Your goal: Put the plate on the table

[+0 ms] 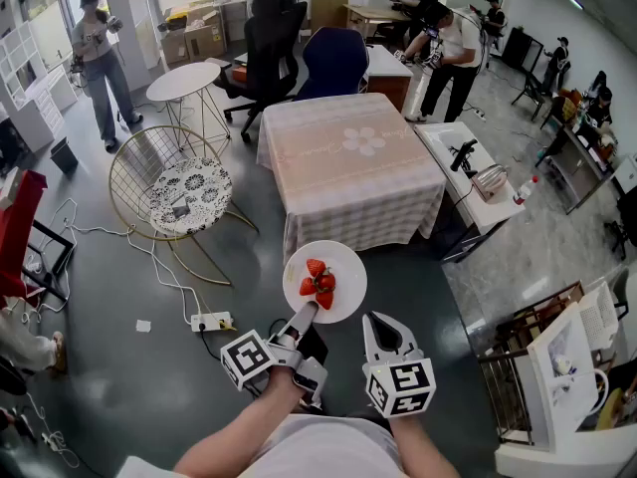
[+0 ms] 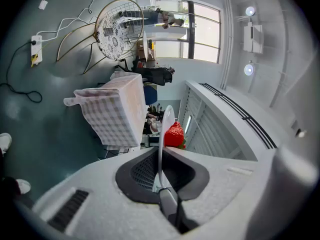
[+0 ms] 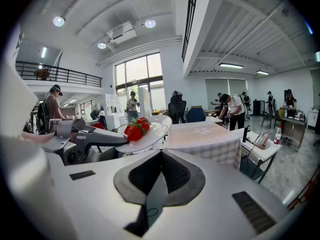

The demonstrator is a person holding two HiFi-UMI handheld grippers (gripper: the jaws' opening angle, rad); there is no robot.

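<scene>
The room was a wide, bright hall with a grey floor, where several people stood at the far end. In the middle stood a square desk (image 1: pixel 348 157) under a checked cloth with a pale flower pattern at its centre. To its left sat a gold wire chair (image 1: pixel 184 192) with a black-and-white cushion, and a small round white side table (image 1: pixel 184 80) stood farther back. A black office chair (image 1: pixel 274 38) and a blue chair (image 1: pixel 333 60) stood beyond the desk's far edge. A white power strip (image 1: pixel 211 321) lay on the floor at the near left.

The left claw (image 1: pixel 309 310) was pinching the near-left rim of a white plate (image 1: pixel 343 262). Its own view showed the thin rim edge-on between the pressed pads. The plate was held level in the air just short of the desk's near edge, not resting on the cloth. Several red strawberries (image 1: pixel 318 281) lay on its left half.

The right claw (image 1: pixel 381 321) hung just right of the left one and near the plate, its jaws pressed together with nothing between them.
</scene>
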